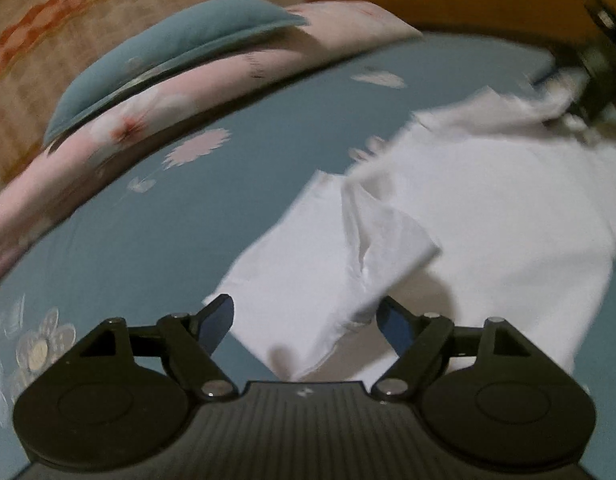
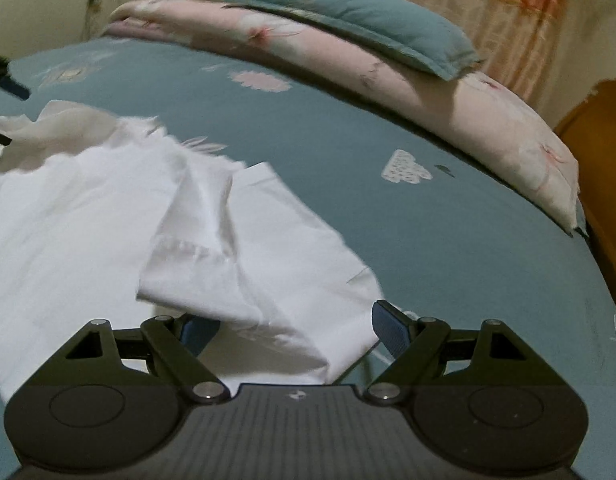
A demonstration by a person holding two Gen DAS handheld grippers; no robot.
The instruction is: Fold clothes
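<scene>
Shirt (image 1: 488,208), white, on blue bedsheet (image 1: 167,240): sleeves turned in, body apparently still unfolded. Left gripper (image 1: 305,320) and right gripper (image 2: 295,326): jaws wide, holding nothing.

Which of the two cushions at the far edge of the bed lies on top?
The smaller plain teal pillow lies on top, resting on the long pink floral bolster, which sits directly on the teal flowered bedsheet.
</scene>
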